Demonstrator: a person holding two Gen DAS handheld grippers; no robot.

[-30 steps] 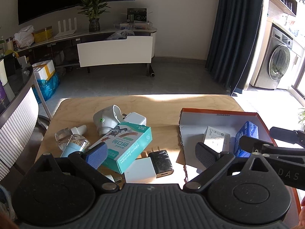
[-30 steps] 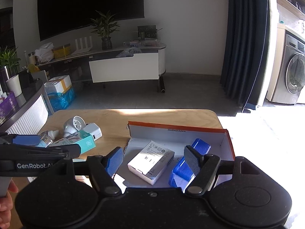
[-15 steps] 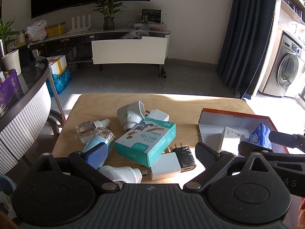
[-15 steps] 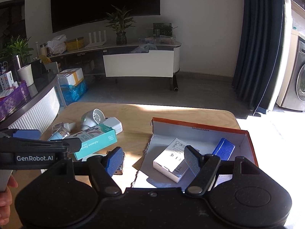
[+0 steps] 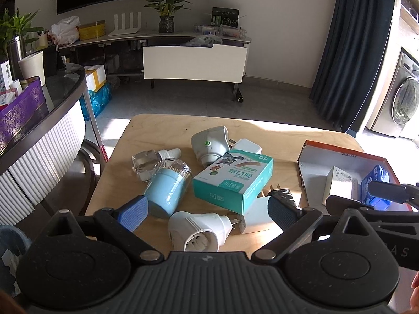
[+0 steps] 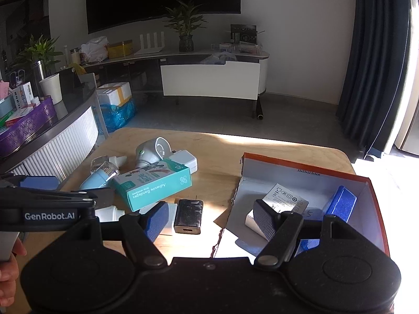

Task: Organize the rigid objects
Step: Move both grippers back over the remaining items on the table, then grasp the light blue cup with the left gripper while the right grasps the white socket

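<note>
Teal bandage box point(image 5: 233, 183) at our 12, chargers loose beside; left gripper point(image 5: 207, 210), right gripper point(image 6: 212, 219) jaws wide, empty, ready for orange-rimmed box point(image 6: 301, 163).

You had two grippers, the left gripper point(image 5: 207, 208) and the right gripper point(image 6: 212, 219). One green box point(image 5: 234, 181) lay on one table point(image 5: 162, 128). The open box point(image 6: 301, 167) held one white box point(image 6: 284, 200) and one blue box point(image 6: 340, 202).
</note>
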